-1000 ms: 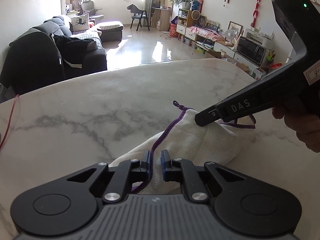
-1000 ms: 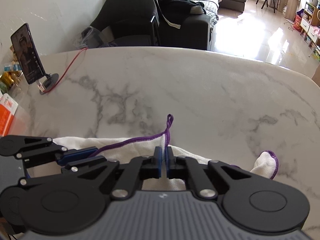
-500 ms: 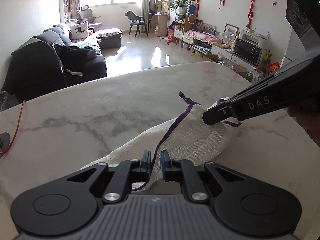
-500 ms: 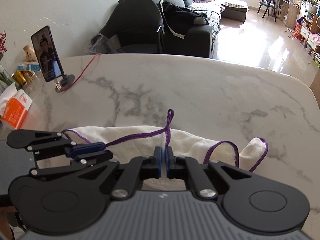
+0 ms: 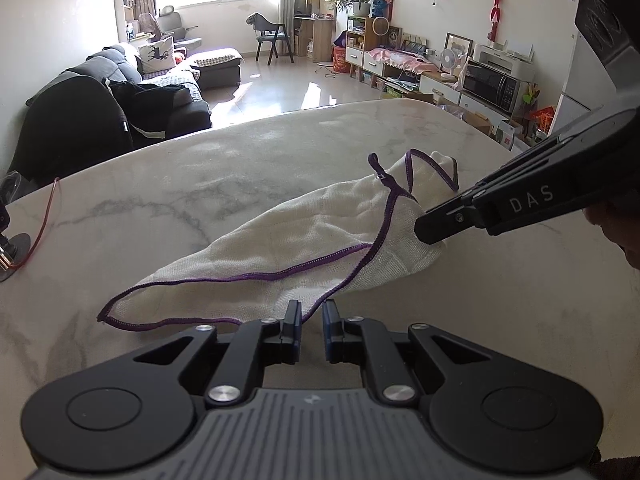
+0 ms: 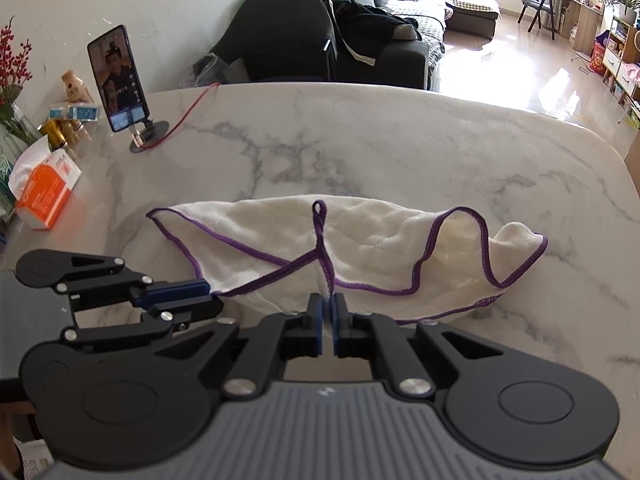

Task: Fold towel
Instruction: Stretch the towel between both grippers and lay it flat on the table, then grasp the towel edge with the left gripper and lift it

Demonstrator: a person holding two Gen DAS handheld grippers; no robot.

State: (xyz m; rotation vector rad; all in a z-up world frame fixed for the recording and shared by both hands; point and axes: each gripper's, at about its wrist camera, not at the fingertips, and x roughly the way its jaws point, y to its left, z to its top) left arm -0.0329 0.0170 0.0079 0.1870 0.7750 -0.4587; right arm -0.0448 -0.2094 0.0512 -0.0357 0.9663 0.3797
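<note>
A cream towel (image 5: 320,232) with a purple hem lies stretched across the marble table (image 5: 200,184). In the left wrist view my left gripper (image 5: 311,314) is shut on the towel's near edge, with the hem running between its pads. My right gripper (image 5: 424,232) comes in from the right and pinches the towel's bunched right part. In the right wrist view the towel (image 6: 368,240) spreads left to right, its hanging loop upright in the middle. There my right gripper (image 6: 328,308) is shut on the hem below the loop. The left gripper (image 6: 212,297) pinches the towel's left corner.
A phone (image 6: 118,80) on a stand with a red cable (image 6: 188,112) stands at the table's far left. An orange tissue pack (image 6: 44,196), cans and a bottle sit beside it. A hand (image 5: 616,224) holds the right gripper. A dark sofa lies beyond the table's far edge.
Both grippers have drawn back over the table with the towel in them. Much more of the towel now shows, spread flatter and wider. The grips have not changed.
</note>
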